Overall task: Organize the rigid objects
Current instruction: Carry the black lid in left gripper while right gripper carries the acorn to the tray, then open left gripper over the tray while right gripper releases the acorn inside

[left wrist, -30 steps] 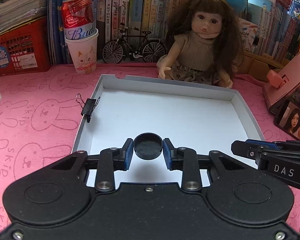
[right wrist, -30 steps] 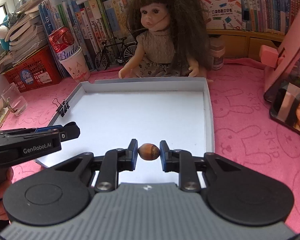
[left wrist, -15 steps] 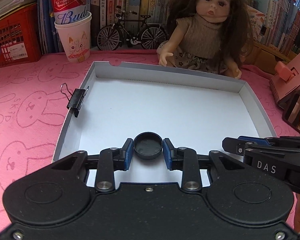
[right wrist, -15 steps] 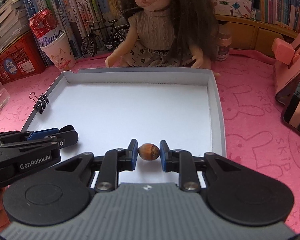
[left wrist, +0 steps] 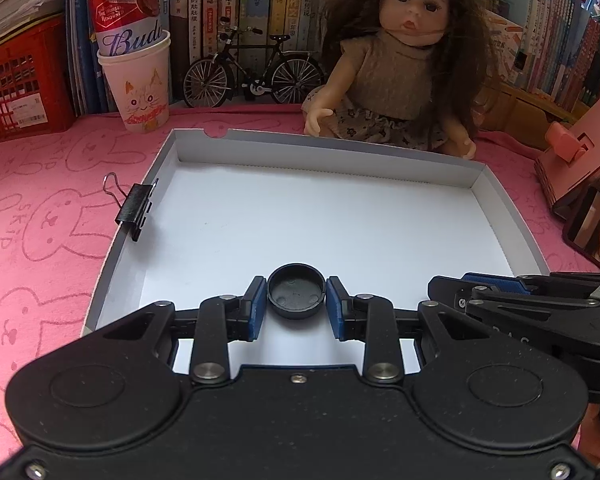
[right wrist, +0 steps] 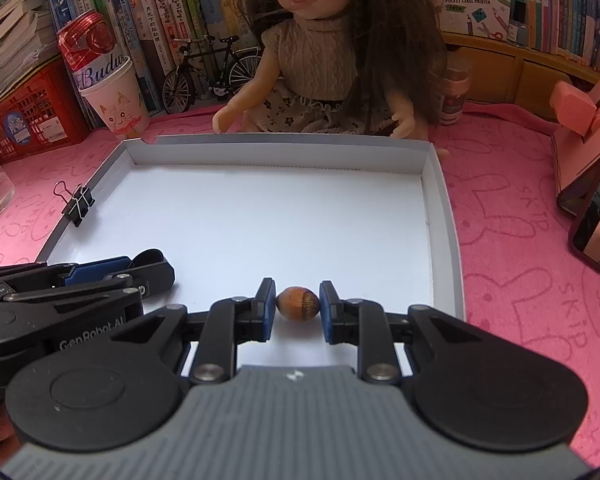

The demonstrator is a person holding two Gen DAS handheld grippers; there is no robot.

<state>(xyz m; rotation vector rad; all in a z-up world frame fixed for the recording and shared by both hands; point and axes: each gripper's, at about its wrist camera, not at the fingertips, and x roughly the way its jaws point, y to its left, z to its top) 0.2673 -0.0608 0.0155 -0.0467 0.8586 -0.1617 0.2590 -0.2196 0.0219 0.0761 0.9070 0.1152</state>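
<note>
Over the white tray [left wrist: 496, 200], the left gripper [left wrist: 297, 304] pinches a black cap [left wrist: 297, 291] and the right gripper [right wrist: 297, 303] a hazelnut [right wrist: 297, 303] (round, smooth); released high, it could roll away.

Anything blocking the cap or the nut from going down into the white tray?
Nothing visible. The round black plastic cap and brown hazelnut are held over bare floor of the shallow white cardboard tray; the black binder clip sits on its left wall.
</note>
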